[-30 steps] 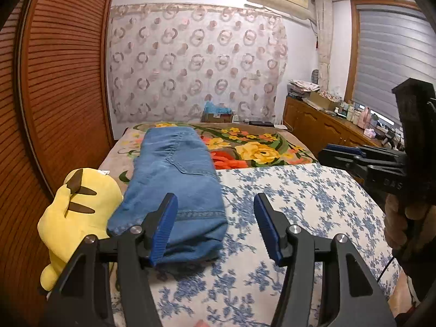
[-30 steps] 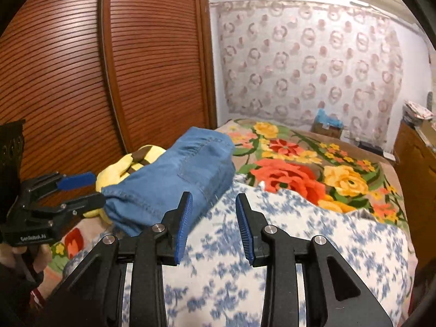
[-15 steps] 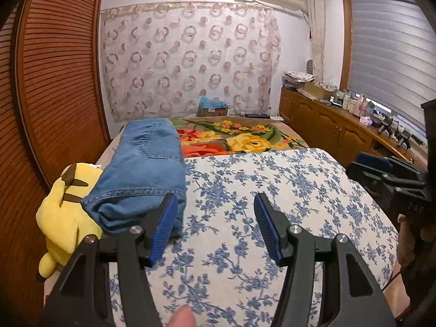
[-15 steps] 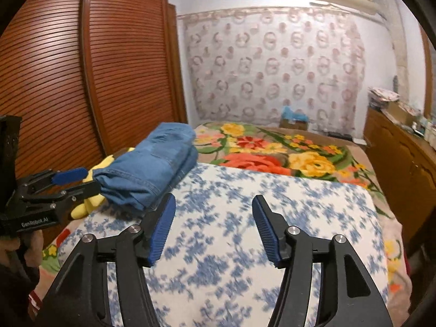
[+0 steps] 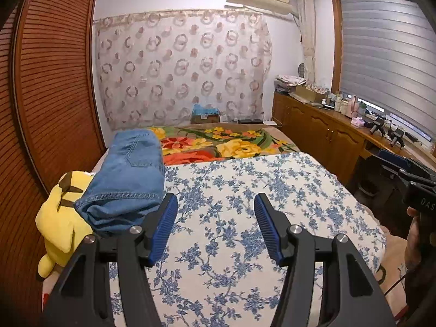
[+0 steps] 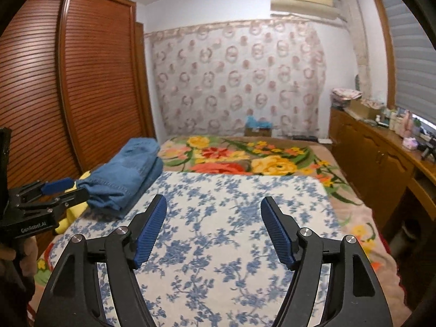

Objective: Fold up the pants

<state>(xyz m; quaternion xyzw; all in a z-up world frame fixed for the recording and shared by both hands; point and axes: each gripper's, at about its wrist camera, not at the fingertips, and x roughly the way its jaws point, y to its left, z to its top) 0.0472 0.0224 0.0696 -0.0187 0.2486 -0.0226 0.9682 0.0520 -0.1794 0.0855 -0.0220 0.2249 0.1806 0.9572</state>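
On the far left I see the yellow plush toy [image 5: 58, 218] lying at the bed's edge against the wooden wardrobe doors [image 5: 51, 87]. The folded jeans [image 5: 128, 179] sit just beside it, their near hem overlapping the toy and the bundle resting partly on the blue-flowered sheet [image 5: 245, 204]. That is my main worry: the stack sits close to the edge, and if I nudge it the toy underneath could tip it toward the wardrobe side.

My left gripper [image 5: 215, 226] hangs over the sheet with its jaws apart and nothing between them, its left finger near the jeans' corner. A careless swing that way could catch the hem and pull the top layer open.

Further right, my right gripper [image 6: 214, 231] is over bare sheet, its jaws opening, also with nothing in them. From its camera the fold looks neat, though the fisheye view is soft there and I cannot tell whether the lower layers line up.

On the far right the wooden cabinet [image 5: 327, 136] carries small bottles, well apart from my work, so I judge little risk there.
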